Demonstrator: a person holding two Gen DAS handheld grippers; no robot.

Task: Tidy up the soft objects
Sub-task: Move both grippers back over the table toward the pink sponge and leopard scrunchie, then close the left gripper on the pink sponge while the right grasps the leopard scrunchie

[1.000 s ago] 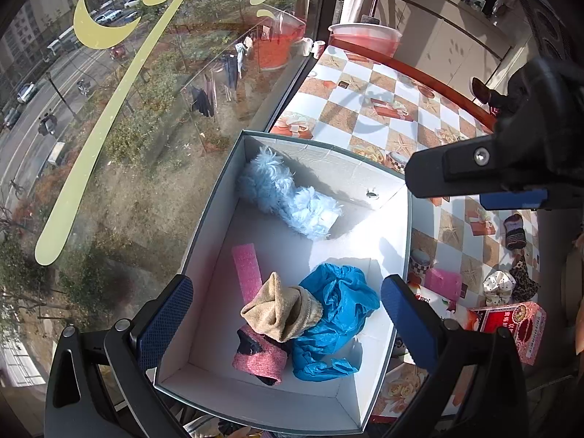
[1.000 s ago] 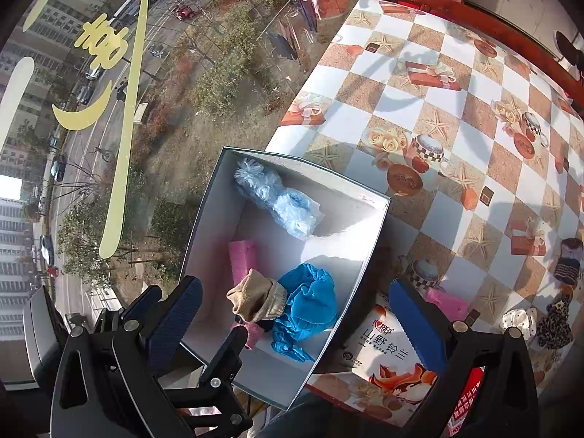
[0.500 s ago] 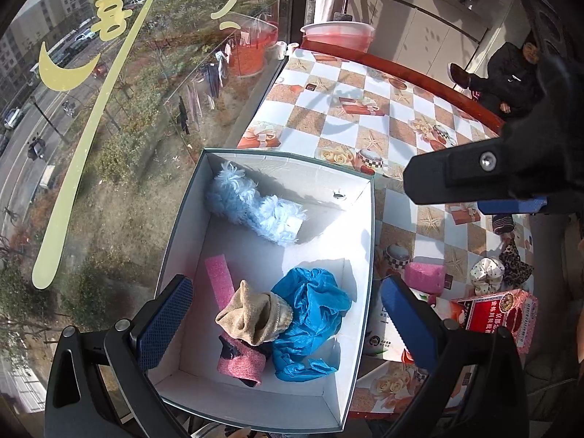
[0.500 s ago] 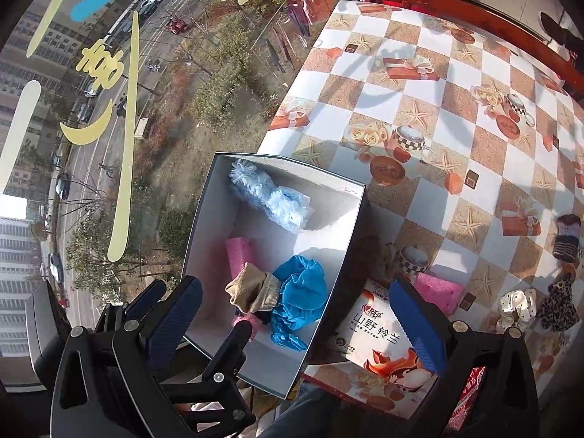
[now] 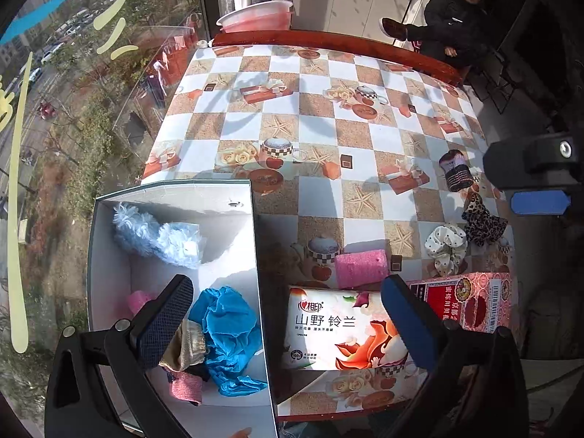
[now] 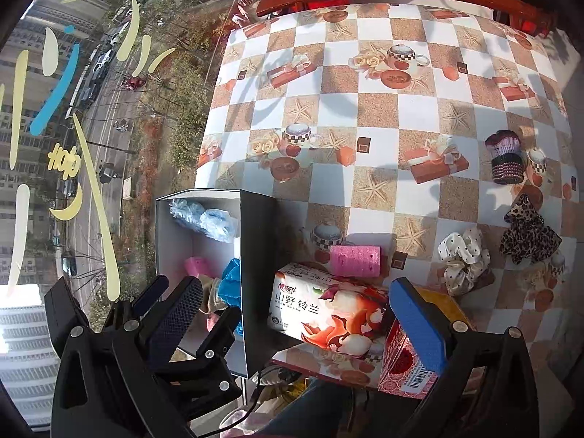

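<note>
A white-lined box (image 5: 175,187) stands at the table's left edge. In it lie a fluffy light-blue item (image 5: 157,233), a blue cloth (image 5: 226,332), a tan sock (image 5: 186,345) and pink pieces (image 5: 140,301). On the table to its right rest a pink sponge (image 5: 361,268), a white dotted scrunchie (image 5: 445,248), a leopard scrunchie (image 5: 481,219) and a dark striped sock (image 5: 456,169). My left gripper (image 5: 286,284) is open and empty, straddling the box's right wall. My right gripper (image 6: 297,286) is open and empty above a tissue pack (image 6: 328,310), with the sponge (image 6: 356,261) just beyond.
A red carton (image 5: 471,299) sits beside the tissue pack (image 5: 339,332). A window pane runs along the left. A pink basin (image 5: 259,18) stands past the table's far edge, and a person (image 5: 452,18) sits at the back right.
Both grippers have shifted right, from over the box towards the table. The tissue pack, sponge and scrunchies now fill the middle of both views. Both stay open.
</note>
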